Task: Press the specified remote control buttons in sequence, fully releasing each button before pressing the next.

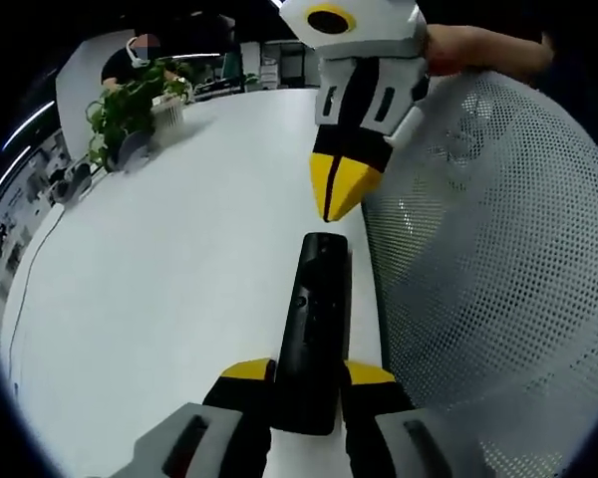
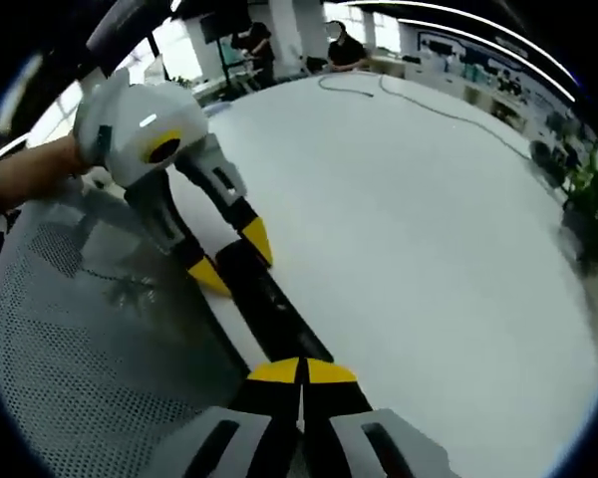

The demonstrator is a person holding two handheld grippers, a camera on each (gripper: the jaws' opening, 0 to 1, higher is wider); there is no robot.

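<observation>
No legible text, brand, number or sign in either view; the remote (image 1: 314, 329), centre of the left gripper view, shows dark buttons with no readable markings; its surface in the right gripper view is equally unreadable; wall displays (image 2: 478, 55) at the upper right of the right gripper view carry marks too small and blurred to read; panels (image 1: 15, 214) at the far left edge of the left gripper view likewise cannot be read.
</observation>
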